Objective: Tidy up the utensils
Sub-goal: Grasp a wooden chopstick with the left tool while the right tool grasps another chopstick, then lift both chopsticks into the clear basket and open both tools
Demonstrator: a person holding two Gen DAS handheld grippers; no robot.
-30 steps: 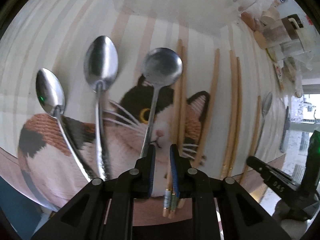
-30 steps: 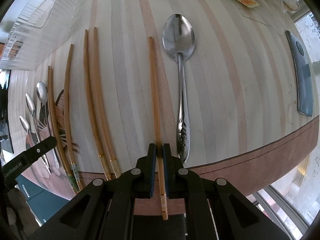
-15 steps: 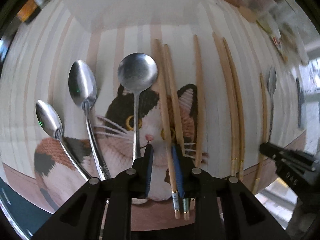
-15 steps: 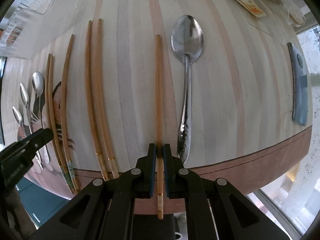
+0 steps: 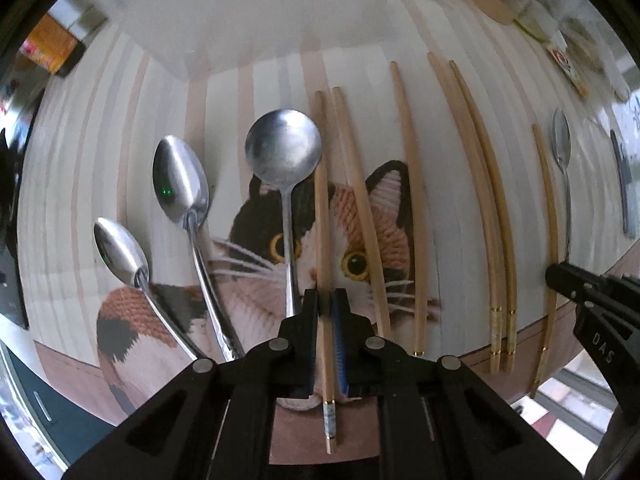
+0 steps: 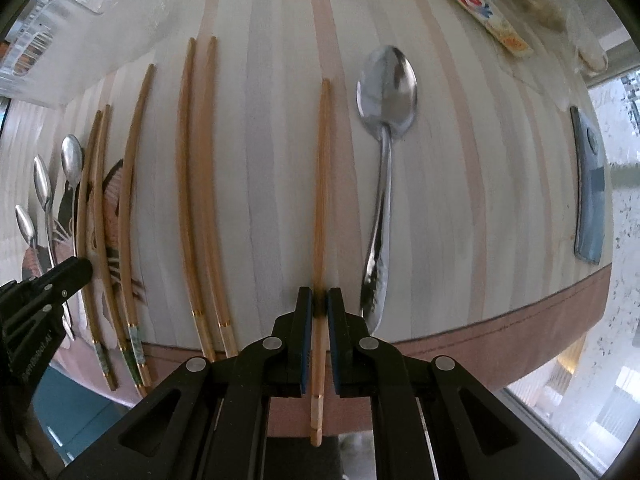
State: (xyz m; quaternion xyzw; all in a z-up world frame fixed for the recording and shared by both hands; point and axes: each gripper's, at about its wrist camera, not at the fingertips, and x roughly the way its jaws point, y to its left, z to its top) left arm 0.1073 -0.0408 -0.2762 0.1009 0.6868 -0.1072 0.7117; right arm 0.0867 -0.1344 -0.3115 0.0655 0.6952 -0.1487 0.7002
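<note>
So, both claws are clamped on chopsticks right now. The left claw [image 5: 325, 304] has its blue-padded fingers [image 5: 338, 332] pinched onto a wooden chopstick [image 5: 321, 216] with a pearly patterned butt end, which pokes out behind the claw while the tip runs straight ahead over the cat-print placemat [image 5: 248, 296]. Just left of that claw sits a round-bowled spoon [image 5: 283, 148], and further left two oval spoons [image 5: 181, 178], all bowls pointing away. Just right of it lies the matching chopstick, then a single one, then a gold-banded pair [image 5: 486, 216] further out. The right claw [image 6: 319, 304] is closed on a plain chopstick [image 6: 321, 184], lined up dead ahead of it, butt end sticking back past the worktop [image 6: 460, 248] edge. Just right of that claw is a big steel spoon [image 6: 386, 96] with an embossed handle, lying parallel and not touching the chopstick. Far right there's a grey-blue flat thing [image 6: 588, 184], can't tell what.
</note>
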